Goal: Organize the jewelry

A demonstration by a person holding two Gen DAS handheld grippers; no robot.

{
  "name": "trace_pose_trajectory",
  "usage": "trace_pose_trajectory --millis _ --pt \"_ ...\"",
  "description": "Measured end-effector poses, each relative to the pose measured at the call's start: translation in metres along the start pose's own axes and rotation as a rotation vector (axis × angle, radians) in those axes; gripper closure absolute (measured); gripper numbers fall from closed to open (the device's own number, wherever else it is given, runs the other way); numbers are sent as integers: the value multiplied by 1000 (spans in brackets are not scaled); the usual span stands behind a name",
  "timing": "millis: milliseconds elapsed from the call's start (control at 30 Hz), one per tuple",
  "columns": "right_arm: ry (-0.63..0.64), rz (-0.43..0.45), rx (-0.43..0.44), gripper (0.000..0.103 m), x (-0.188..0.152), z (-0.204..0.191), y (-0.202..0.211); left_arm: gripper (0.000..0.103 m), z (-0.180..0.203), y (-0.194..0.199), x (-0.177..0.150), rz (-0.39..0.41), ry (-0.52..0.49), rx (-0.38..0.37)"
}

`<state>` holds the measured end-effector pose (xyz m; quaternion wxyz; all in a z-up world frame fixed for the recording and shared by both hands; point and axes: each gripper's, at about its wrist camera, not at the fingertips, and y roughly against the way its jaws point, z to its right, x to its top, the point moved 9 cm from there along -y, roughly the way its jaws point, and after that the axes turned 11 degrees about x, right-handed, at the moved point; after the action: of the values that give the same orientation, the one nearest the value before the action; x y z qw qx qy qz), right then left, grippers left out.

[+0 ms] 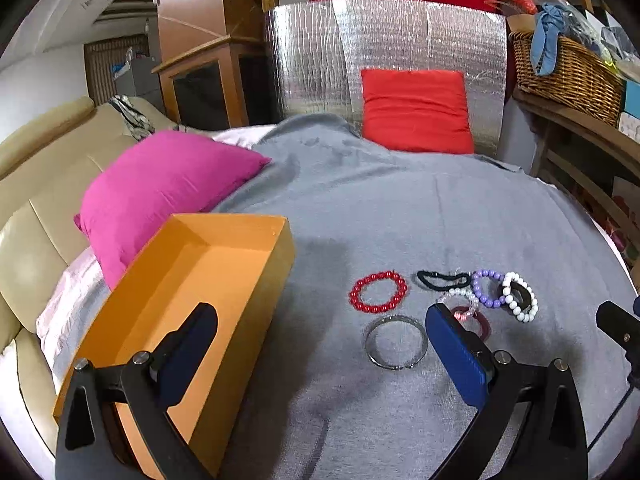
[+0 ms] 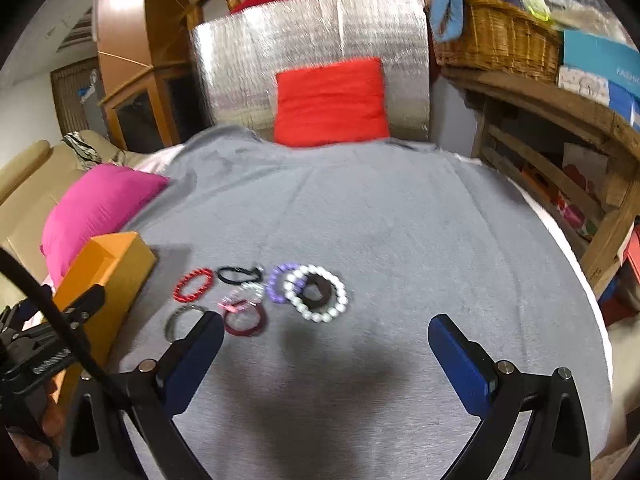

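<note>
Nothing looks sorted yet: the orange box (image 1: 192,312) shows only bare cardboard inside, though its near end is hidden behind the left tongs (image 1: 320,344), which hang wide apart and hold nothing. All the jewelry lies on the grey blanket (image 1: 400,208) to the right of the box: a red bead bracelet (image 1: 378,292) nearest it, a silver bangle (image 1: 396,342) just below that, then a black hair tie (image 1: 438,280), a purple bead bracelet (image 1: 486,288) and a white bead bracelet (image 1: 520,298) farther right. The right tongs (image 2: 326,334) are also wide and empty. A dark red ring (image 2: 244,320) and a clear bead bracelet (image 2: 250,292) overlap and are blurred in the right view.
</note>
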<state>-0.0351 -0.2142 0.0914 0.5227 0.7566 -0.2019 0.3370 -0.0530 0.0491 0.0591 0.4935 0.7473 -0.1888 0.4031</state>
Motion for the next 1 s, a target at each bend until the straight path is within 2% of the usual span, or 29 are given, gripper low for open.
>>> trace_pose_trajectory --millis 133,200,333,433,633,800,867,900,1000 --pt "-84 -97 35 0 -8 26 -30 0 11 -20 -10 -80 -30 -48" --pt "-136 -136 49 8 -10 38 -47 0 17 -30 -17 -115 -53 -59" --pt "-210 -182 101 12 -13 44 -75 0 37 -43 -29 -183 -88 -111" --pt "-271 -198 137 19 -14 45 -93 0 51 -47 -33 -198 -122 -121" --pt "-316 -202 142 43 -13 51 -121 0 74 -48 -33 -196 -172 -151" --pt "-303 -207 160 81 -12 49 -137 0 86 -51 -29 -202 -188 -193" --pt "-317 -195 180 90 -9 49 -136 3 90 -53 -29 -205 -186 -217" --pt "-324 -182 188 94 -7 49 -133 8 93 -54 -29 -208 -185 -235" --pt "-309 -151 172 94 -4 55 -125 28 103 -56 -31 -231 -182 -290"
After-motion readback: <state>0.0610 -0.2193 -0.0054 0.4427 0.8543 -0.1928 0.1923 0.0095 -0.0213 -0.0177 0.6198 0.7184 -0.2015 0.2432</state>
